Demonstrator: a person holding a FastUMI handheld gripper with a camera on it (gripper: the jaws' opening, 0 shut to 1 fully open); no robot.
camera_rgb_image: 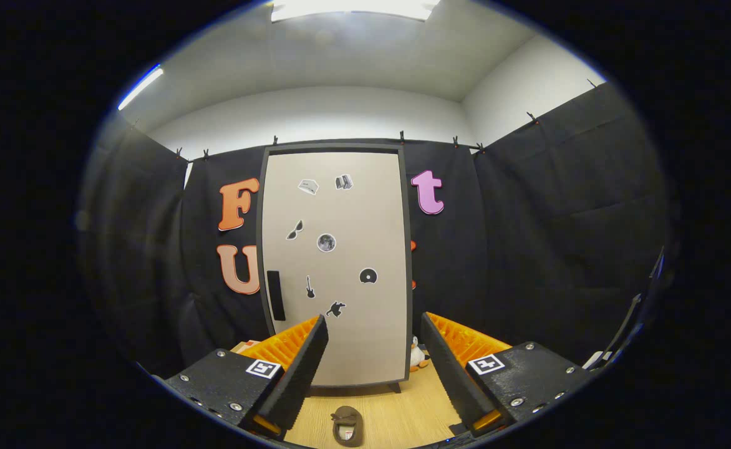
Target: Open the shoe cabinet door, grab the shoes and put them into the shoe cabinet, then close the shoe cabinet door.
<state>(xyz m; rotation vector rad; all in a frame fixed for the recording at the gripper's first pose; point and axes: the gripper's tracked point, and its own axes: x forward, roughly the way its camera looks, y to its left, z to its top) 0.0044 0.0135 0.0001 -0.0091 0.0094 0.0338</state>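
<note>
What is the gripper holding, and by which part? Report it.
Nothing. The gripper is open, its fingers apart and empty; the shoe lies on the floor between them.

My gripper (375, 365) is spread open; its left finger covers the shoe cabinet's (335, 268) lower left corner. The shoe (347, 426) is cut off at bottom centre. The cabinet hides half the small toy (416, 355).

The spread, empty gripper (373, 358) has bare wooden floor (403, 411) ahead. A small brown shoe (347, 426) lies between its fingers at bottom centre. The tall beige cabinet's shut door (335, 268) blocks the middle; a small penguin toy (416, 355) stands at its lower right.
</note>
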